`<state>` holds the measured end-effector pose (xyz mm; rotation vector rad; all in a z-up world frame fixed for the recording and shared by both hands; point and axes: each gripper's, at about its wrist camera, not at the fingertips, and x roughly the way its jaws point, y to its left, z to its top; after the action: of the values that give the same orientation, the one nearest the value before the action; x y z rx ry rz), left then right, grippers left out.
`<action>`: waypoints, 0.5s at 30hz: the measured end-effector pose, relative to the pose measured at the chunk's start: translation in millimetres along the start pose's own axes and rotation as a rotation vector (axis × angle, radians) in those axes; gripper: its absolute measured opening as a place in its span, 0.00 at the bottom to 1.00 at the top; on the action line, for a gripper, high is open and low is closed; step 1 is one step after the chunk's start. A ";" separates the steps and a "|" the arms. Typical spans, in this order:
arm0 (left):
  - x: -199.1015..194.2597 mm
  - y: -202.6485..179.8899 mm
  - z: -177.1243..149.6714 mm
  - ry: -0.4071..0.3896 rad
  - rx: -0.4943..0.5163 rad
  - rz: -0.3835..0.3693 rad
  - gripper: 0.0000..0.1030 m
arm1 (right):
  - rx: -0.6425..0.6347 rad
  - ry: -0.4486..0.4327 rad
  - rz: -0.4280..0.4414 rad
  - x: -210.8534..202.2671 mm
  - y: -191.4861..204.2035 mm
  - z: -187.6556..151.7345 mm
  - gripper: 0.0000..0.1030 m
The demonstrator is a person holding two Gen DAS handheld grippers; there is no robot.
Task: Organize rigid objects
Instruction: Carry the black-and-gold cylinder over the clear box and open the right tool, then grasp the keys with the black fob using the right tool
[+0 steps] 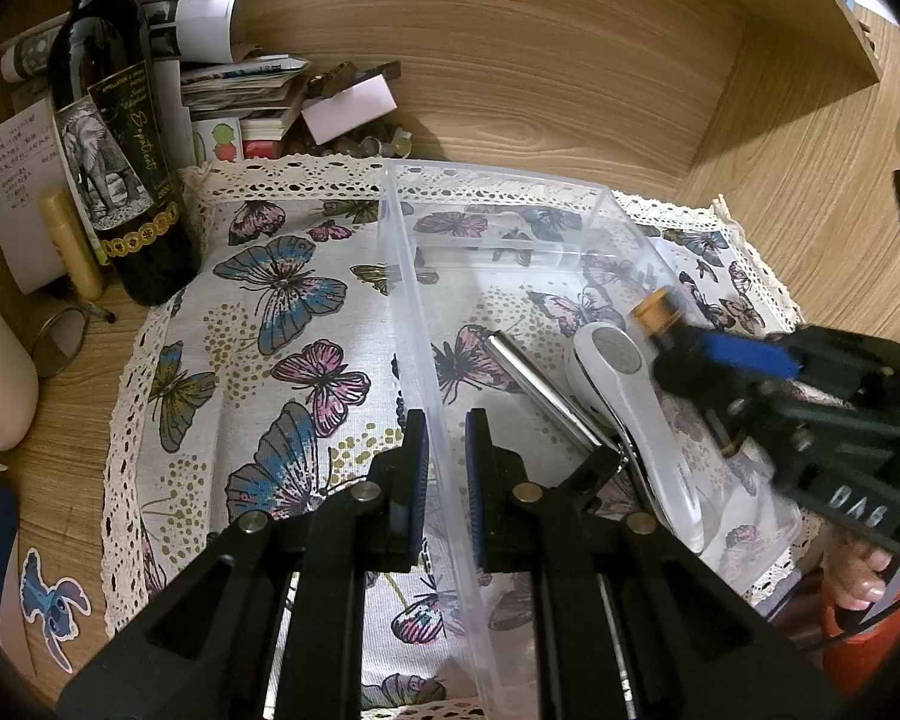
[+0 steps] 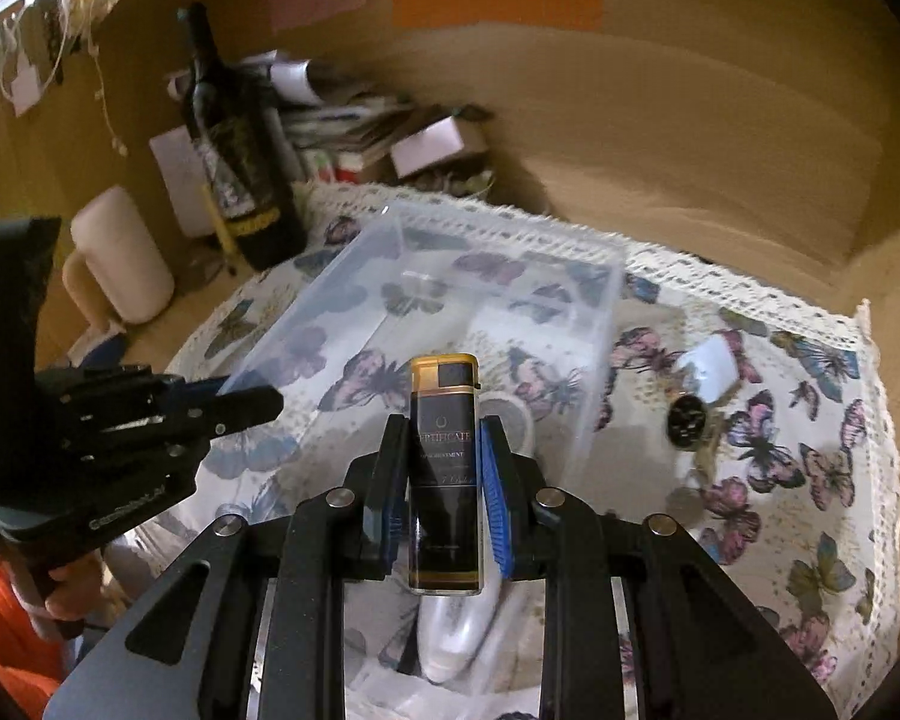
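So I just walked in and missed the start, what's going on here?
A person is sorting small items into a clear plastic bin on a butterfly cloth. The left gripper straddles the bin's wall. The right gripper holds a black and gold lighter over the bin, where a white handled tool already lies.

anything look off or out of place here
Nothing is spilled or broken. The clear bin sits skewed on the butterfly cloth, with the left gripper straddling its wall. A dark round piece and a white item lie loose outside it.
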<state>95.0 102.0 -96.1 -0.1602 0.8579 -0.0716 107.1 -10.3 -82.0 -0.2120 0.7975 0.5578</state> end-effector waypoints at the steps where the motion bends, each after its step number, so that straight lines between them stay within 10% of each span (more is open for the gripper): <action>1: -0.1 -0.2 0.2 0.000 0.000 0.000 0.10 | -0.007 0.015 0.013 2.4 1.3 -0.9 0.21; 15: -0.1 -0.2 0.4 -0.001 -0.001 0.000 0.10 | 0.077 -0.030 0.035 -31.5 -16.5 -6.8 0.30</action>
<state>95.2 101.9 -95.7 -0.1611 0.8565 -0.0715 94.2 -39.0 -64.2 -0.1188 0.7932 0.5615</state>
